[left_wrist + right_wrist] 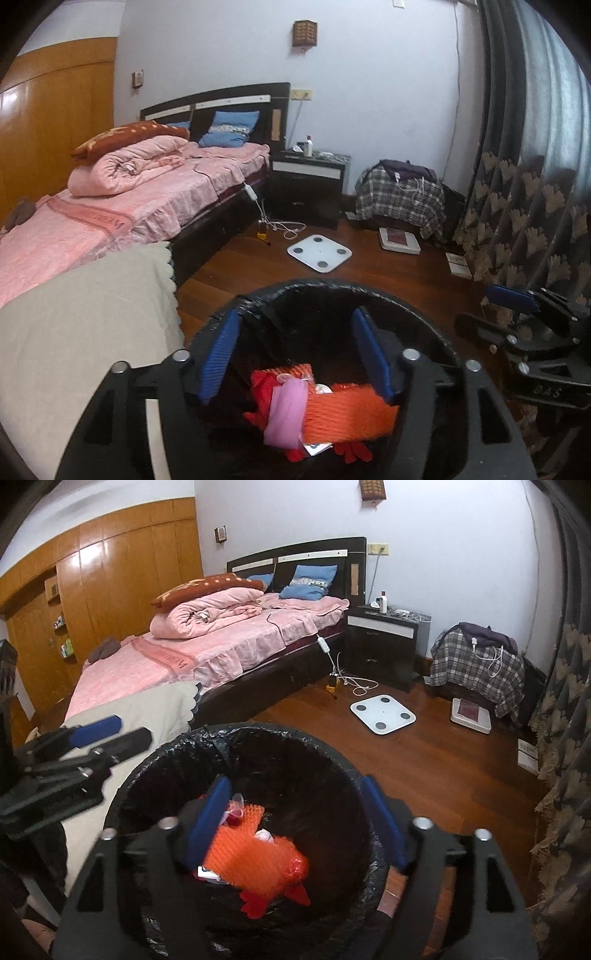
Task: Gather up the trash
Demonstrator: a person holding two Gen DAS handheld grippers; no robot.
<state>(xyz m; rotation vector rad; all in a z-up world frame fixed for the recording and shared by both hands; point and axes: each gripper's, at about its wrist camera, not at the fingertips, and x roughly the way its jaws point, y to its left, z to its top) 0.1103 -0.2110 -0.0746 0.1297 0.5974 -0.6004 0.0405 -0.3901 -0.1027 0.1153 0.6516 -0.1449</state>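
Note:
A black bin lined with a black bag [332,286] [155,764] stands on the wood floor right below both grippers. Inside lies trash: orange foam netting [347,413] [255,860], a pink wrapper [286,413] and red scraps [262,387] [255,904]. My left gripper [295,354] is open above the bin mouth, nothing between its blue pads. It also shows in the right wrist view [110,734]. My right gripper [295,827] is open above the bin and empty. It also shows at the right of the left wrist view [491,306].
A bed with pink bedding [207,646] fills the left. A beige cloth-covered surface [85,332] sits beside the bin. A white scale [382,713], a second scale [471,714], cables [354,683], a dark nightstand [382,642] and a plaid-covered stool [476,661] lie beyond. Curtains [565,720] hang right.

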